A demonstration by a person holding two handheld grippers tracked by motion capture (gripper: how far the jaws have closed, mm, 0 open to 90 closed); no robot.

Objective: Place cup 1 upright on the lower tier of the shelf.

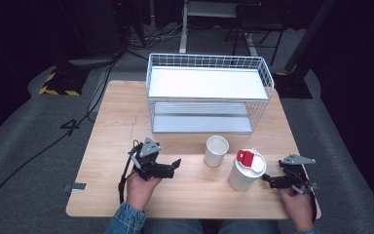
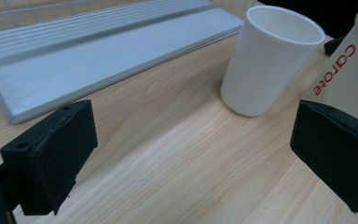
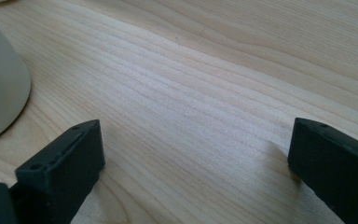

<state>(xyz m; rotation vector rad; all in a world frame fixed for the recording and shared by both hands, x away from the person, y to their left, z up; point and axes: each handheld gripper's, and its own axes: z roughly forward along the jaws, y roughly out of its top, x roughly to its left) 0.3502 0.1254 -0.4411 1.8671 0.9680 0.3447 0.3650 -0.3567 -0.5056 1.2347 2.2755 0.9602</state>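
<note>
Two hand-held black grippers rest low in the high view, the left gripper and right gripper flanking a plain white open cup and a lidded white tumbler with a red cap, seemingly staged below the white wire shelf rack. In the left gripper view, jaws stand wide apart, aimed toward the cup at upper right. In the right gripper view, jaws gape over bare wooden tabletop, the tumbler at left edge.

I see a plain white cup on the light brown wood table. Right beside the cup is a cream tumbler with a red and white lid and red letters. Behind the cup is a white wire rack with 2 pale grey shelves. My 2 grippers are black.
</note>
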